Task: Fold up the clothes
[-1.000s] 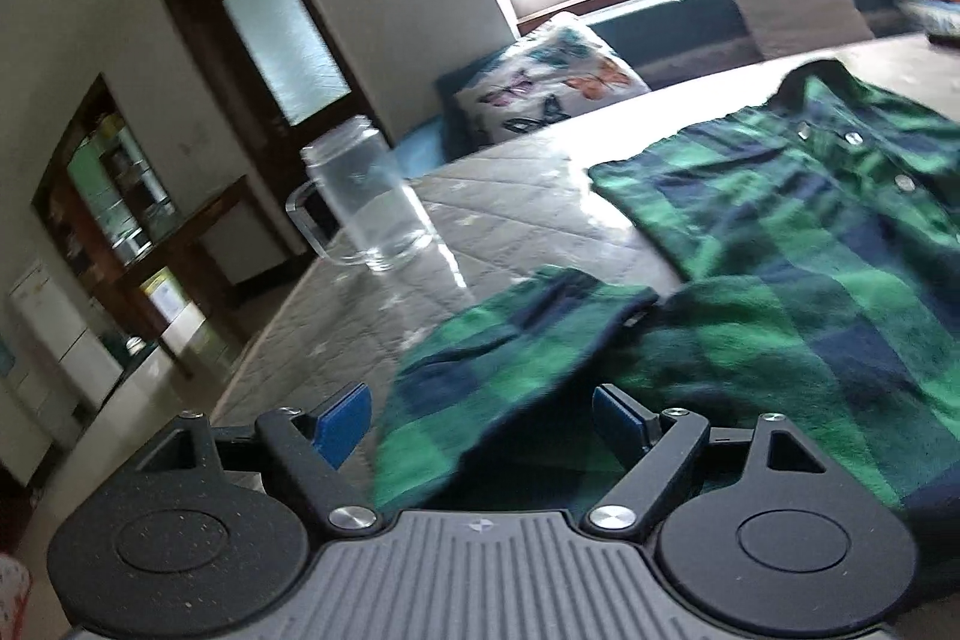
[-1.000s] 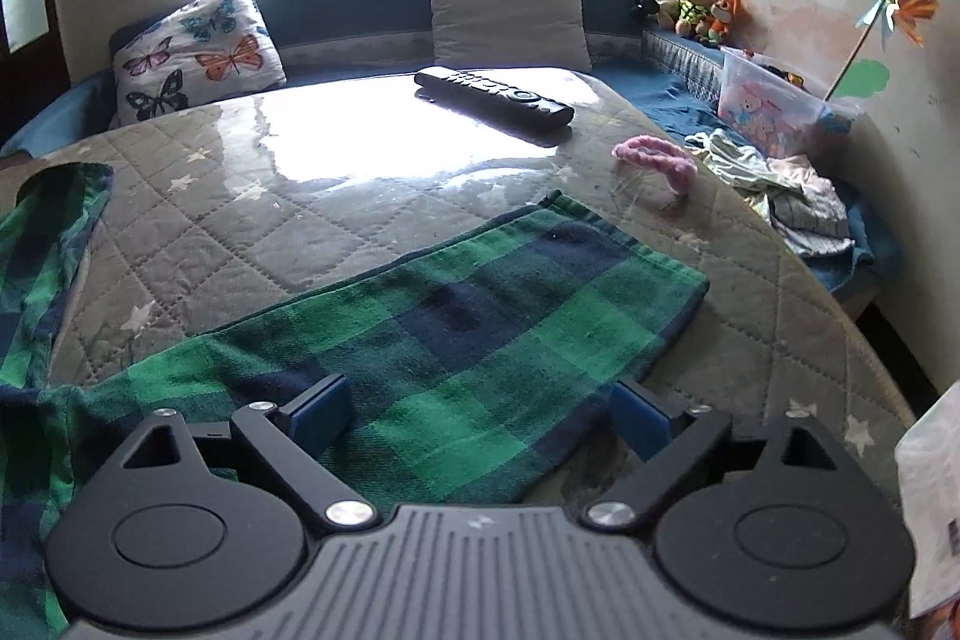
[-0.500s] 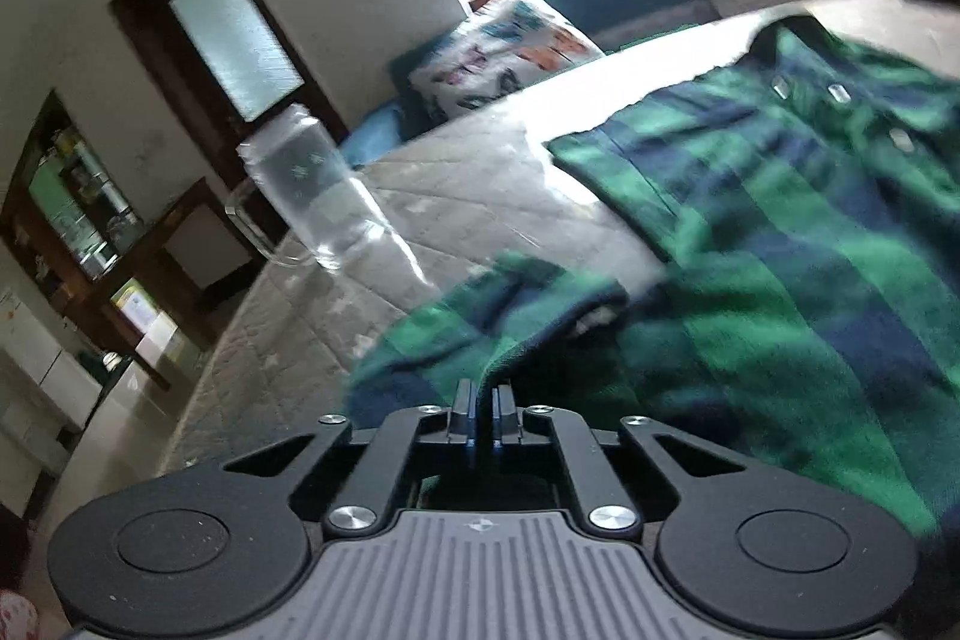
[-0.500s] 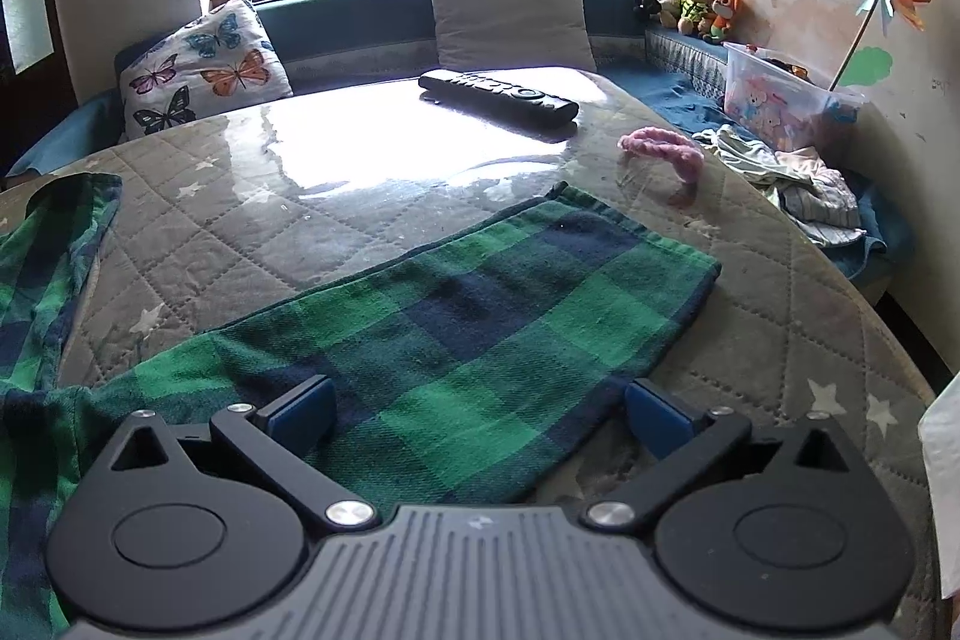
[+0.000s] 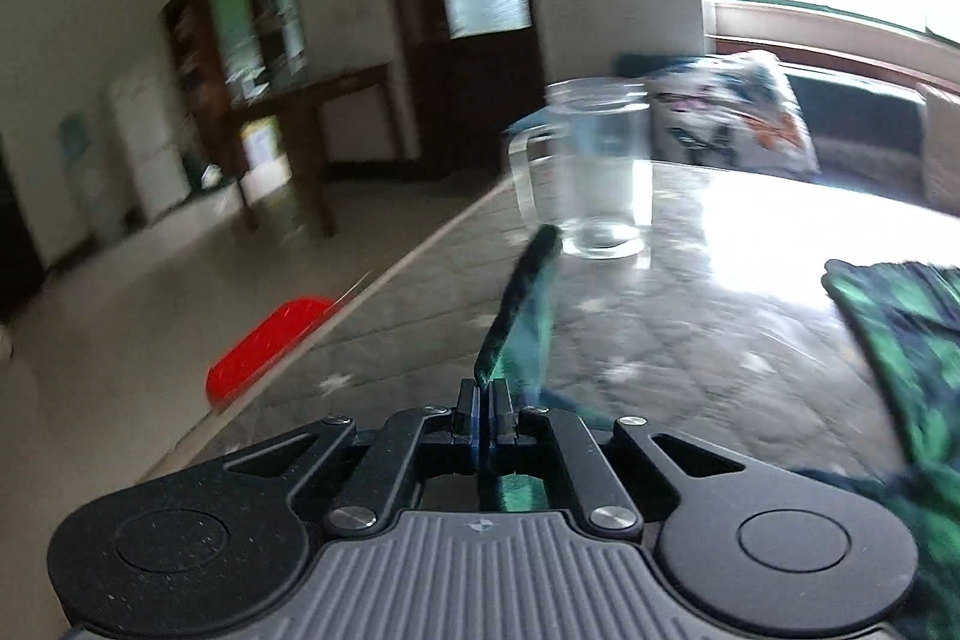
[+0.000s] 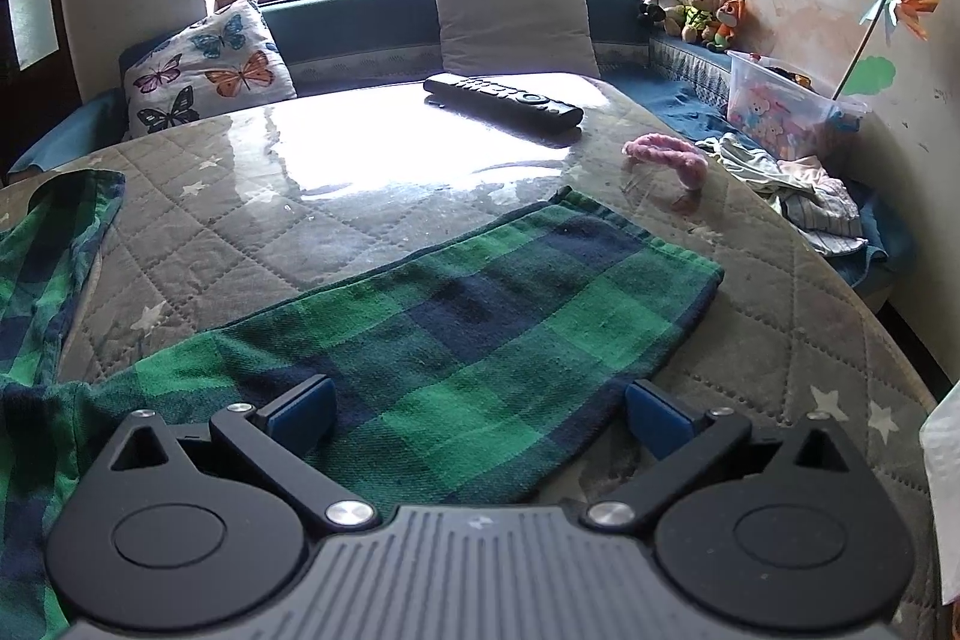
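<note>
A green-and-navy plaid flannel shirt (image 6: 480, 334) lies spread on a grey quilted star-print table cover (image 6: 240, 220), one sleeve reaching toward the table's right edge. Behind the sleeve lies a long black remote control (image 6: 503, 101); to the sleeve's right rear, a pink fuzzy hair band (image 6: 666, 154). On the table's left side stands a clear glass mug (image 5: 591, 166). Behind the table, on the bench, lean a butterfly-print cushion (image 6: 207, 76) at left and a plain beige cushion (image 6: 513, 22) at centre.
</note>
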Tool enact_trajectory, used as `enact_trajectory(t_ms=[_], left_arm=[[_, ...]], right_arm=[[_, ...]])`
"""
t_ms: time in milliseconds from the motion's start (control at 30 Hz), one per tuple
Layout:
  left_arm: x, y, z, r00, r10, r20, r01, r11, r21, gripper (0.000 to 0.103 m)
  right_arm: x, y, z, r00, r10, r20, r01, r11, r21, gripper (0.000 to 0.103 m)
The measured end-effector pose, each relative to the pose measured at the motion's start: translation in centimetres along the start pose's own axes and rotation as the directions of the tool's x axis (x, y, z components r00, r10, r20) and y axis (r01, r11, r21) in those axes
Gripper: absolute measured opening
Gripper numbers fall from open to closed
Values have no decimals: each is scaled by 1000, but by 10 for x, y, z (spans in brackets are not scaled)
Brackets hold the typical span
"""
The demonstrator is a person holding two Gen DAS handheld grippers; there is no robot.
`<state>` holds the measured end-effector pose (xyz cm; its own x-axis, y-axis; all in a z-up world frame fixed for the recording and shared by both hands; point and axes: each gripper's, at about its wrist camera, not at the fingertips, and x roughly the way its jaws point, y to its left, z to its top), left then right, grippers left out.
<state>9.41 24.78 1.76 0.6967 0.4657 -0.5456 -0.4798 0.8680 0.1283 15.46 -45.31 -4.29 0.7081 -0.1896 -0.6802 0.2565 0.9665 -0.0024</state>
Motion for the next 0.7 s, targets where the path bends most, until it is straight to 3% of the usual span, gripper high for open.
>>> enact_trajectory(t_ms=[133,300,467,533,700], left_arm=[[19,26,0,998,52,-47,-56,995,-79,3],[39,41,-11,990,81,-114,-93,990,-109,3],[43,52,-23,985,93,-147,-114,983,-145,16],[40,55,-22,981,126,-150,-147,980,-135,32],[36,63,-18,969,190,-157,-211,969,-130,33]], right_arm=[[0,2,1,1000,-9,-3,9,1000,-19,103],[0,5,4,1000,-20,-8,19,999,-38,103],[1,6,5,1000,-24,-14,23,999,-45,103],[1,6,6,1000,-24,-16,23,999,-48,103],[3,2,6,1000,-11,-22,11,1000,-26,103]])
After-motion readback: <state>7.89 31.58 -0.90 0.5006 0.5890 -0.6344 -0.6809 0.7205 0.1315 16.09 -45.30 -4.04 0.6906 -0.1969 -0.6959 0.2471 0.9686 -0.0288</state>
